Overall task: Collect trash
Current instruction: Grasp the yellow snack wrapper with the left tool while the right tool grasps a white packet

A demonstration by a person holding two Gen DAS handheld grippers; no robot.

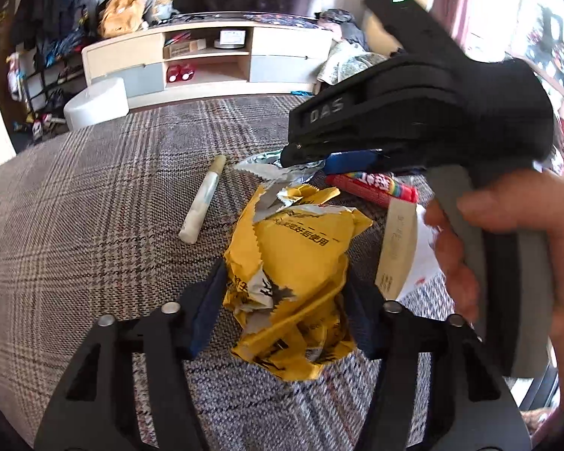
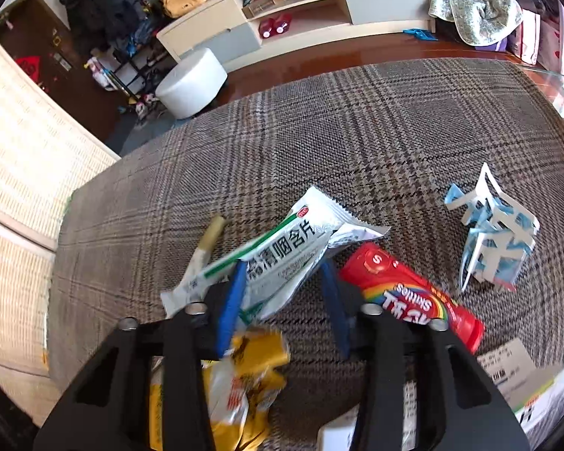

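Note:
A crumpled yellow wrapper (image 1: pixel 297 255) lies on the plaid cloth (image 1: pixel 94 206), and my left gripper (image 1: pixel 285 300) is shut on it, a pad touching each side. The right wrist view shows the same yellow wrapper (image 2: pixel 244 376) low, under the gripper body. My right gripper (image 2: pixel 282 297) is shut on a white and green foil wrapper (image 2: pixel 282 259). In the left wrist view the right gripper (image 1: pixel 293 158) comes in from the right, held by a hand (image 1: pixel 526 218), its tips on the foil wrapper (image 1: pixel 270 169).
A red candy tube (image 2: pixel 413 293) lies just right of my right gripper. A cream stick (image 1: pixel 203 203) lies to the left. Blue and white paper scraps (image 2: pixel 492 233) sit further right, a printed paper box (image 2: pixel 507 372) nearer. Beyond the cloth stand a white stool (image 1: pixel 97 101) and a cabinet (image 1: pixel 206 60).

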